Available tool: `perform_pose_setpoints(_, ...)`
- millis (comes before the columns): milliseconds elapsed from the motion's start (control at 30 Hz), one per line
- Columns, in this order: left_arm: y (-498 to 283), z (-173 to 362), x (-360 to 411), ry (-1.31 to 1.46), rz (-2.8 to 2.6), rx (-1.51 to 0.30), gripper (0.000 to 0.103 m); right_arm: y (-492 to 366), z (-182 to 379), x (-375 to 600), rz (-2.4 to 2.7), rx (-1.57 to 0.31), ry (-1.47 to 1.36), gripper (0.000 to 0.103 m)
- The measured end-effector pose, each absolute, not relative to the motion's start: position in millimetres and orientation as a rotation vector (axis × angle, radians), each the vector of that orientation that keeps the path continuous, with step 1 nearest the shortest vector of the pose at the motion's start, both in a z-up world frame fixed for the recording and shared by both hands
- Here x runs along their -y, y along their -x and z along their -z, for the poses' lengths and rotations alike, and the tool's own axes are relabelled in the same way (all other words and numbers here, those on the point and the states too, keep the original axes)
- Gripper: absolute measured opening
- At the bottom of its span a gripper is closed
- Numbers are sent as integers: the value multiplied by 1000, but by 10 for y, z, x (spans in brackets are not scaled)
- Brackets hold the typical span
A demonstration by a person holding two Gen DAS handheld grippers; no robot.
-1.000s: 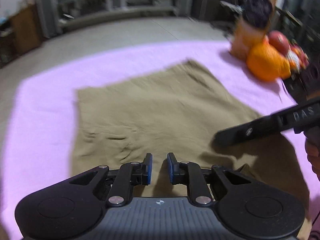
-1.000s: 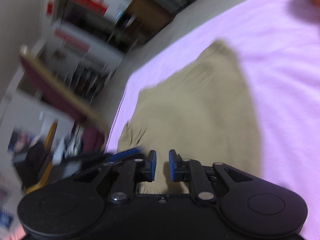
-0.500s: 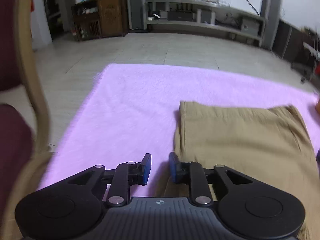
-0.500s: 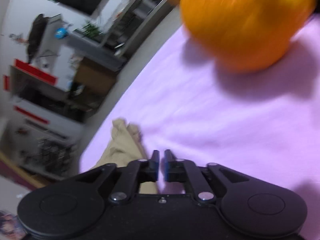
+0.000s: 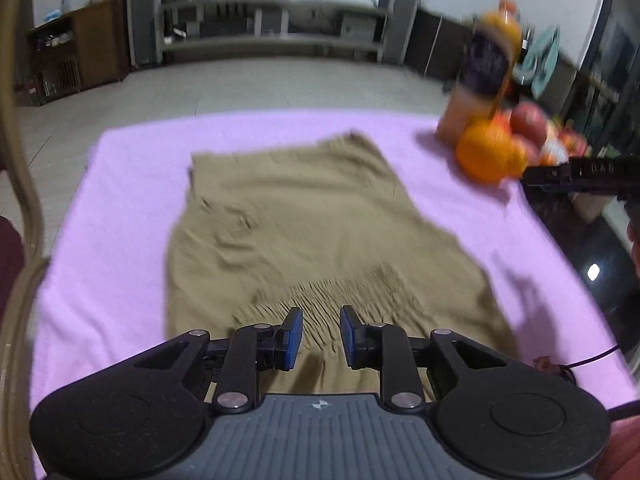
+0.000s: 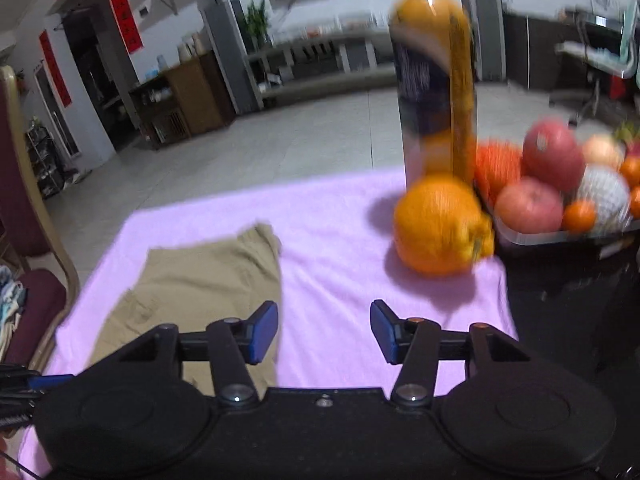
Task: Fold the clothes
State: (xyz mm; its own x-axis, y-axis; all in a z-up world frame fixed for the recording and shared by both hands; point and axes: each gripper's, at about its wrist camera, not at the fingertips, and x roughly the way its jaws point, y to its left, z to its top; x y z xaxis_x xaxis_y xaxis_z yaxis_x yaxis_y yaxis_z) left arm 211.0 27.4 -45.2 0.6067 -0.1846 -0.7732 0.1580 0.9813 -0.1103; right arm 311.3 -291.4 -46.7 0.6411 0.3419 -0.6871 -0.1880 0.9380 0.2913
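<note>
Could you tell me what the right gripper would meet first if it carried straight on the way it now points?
Most likely the bare pink cloth, between the khaki garment and the orange. The right gripper has just been opening, with nothing between its jaws. Depth is hard to judge.

garment (image 5: 304,236) on blanket (image 5: 120,216) | orange (image 6: 438,224) right of it | bottle (image 6: 434,76) behind orange | fruit tray (image 6: 560,236) rightmost

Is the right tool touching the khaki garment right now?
Apart. In the right wrist view the right tool stands open with only pink blanket showing between its pads, and the khaki garment lies flat below, beside its left finger, nothing gripped.
</note>
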Motion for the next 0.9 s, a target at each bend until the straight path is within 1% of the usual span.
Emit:
perform_pose_setpoints(133, -2307, 606, -188, 31, 230, -881, 20, -3318, 909, 2918, -413, -917, -333, 50)
perform_pose_setpoints(300, -2408, 793, -214, -32, 230, -896, 22, -3673, 1166, 2855, -534, -919, -598, 47)
perform_pose_setpoints(467, -2416, 828, -251, -47, 255, -909, 22, -4072, 1348, 2622, -559, -942, -555, 45)
perform_pose_setpoints(600, -2456, 824, -280, -29, 266, -929, 22, -4293, 1529, 2469, -639, -969, -552, 28)
perform_pose_setpoints(633, -2466, 824, -280, -26, 268, -935, 22, -4341, 1544, 2440, -660, -967, -555, 26)
perform_pose_setpoints(767, -2476, 829, -279, -23, 276, -940, 22, -4540, 1601, 2321, -736, -959, -564, 26)
perform_pose_setpoints(833, -2479, 831, -282, -23, 280, -940, 22, -4655, 1609, 2240, -750, -948, -570, 30)
perform_pose_setpoints(900, -2479, 835, -278, -26, 284, -939, 22, -4727, 1609, 2146, -760, -934, -573, 31)
